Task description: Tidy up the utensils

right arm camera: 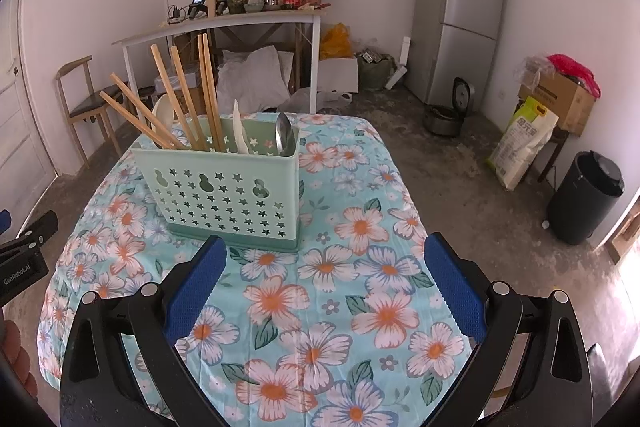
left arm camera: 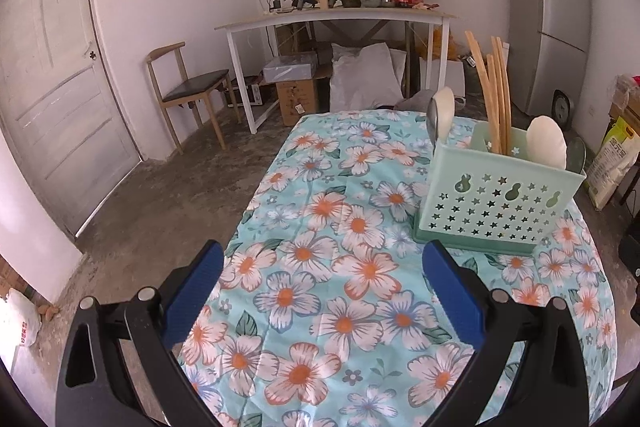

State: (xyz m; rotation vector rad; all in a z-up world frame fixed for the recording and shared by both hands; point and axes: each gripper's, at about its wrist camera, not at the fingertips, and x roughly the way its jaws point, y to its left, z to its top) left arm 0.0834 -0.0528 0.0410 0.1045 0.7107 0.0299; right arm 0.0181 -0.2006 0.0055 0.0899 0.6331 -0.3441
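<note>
1. Blue-padded fingers of the right gripper (right arm camera: 325,281) sat nearest the lens, spread wide apart with nothing between them, hovering over the floral tablecloth (right arm camera: 360,307).
2. Likewise, the left gripper (left arm camera: 323,287) stood with its jaws apart and empty above the same cloth.
3. Straight ahead of the right gripper, slightly to its left, stood the pale green utensil caddy (right arm camera: 224,199), upright on the table with its star-punched wall facing the cameras.
4. From the left gripper the caddy lay ahead and well to the right, so the right hand looked the nearer and better lined up.
5. Wooden chopsticks (right arm camera: 180,103) rose from the caddy's left and middle part, long axes steeply upright and fanning leftward in the right wrist view.
6. White spoons (right arm camera: 240,131) and a metal spoon (right arm camera: 285,139) stood bowl-up toward the right end; another white spoon (right arm camera: 162,115) showed behind the chopsticks.
7. No loose utensil showed on the cloth, so the sorting looked close to finished, or any coming move would be a reach down into the caddy along those upright handles.
8. Which compartment held which piece could not be told for certain.
</note>
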